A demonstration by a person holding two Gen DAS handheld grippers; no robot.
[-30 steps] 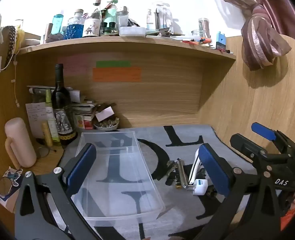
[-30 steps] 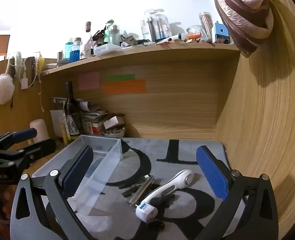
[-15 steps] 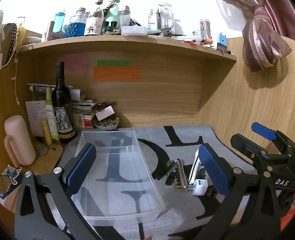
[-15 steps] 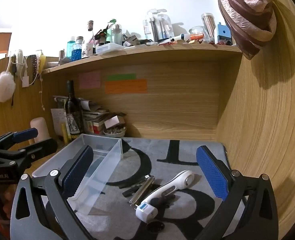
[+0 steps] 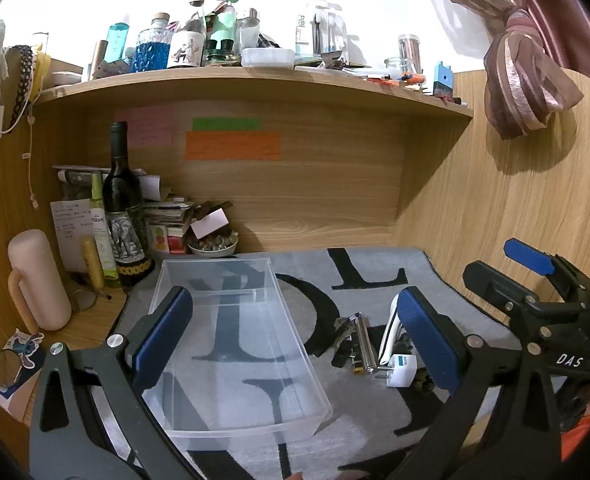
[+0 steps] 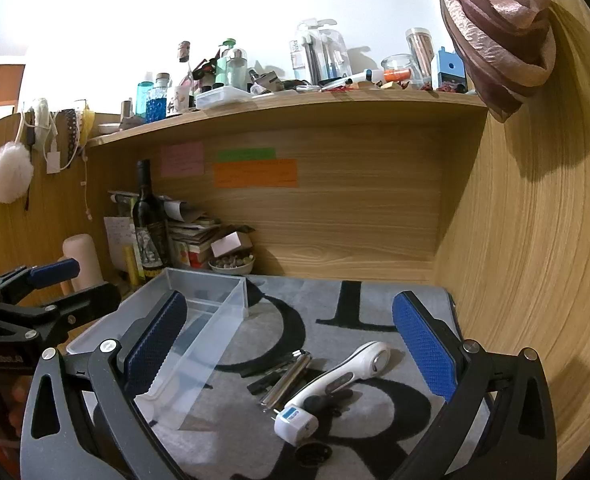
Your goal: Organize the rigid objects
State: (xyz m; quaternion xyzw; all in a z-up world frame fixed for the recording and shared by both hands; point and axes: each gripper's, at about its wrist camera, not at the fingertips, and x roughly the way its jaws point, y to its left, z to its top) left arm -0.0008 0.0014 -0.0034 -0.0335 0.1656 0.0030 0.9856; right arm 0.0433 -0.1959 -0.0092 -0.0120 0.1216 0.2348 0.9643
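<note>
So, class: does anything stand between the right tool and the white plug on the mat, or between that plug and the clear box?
Nothing visible does. The right tool hangs open above the white plug, and only bare mat separates the plug from the clear box.

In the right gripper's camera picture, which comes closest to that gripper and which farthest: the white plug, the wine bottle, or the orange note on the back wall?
1. White plug, on the mat between the right gripper fingers.
2. Wine bottle, far left corner.
3. Orange note, on the back wall.
</note>
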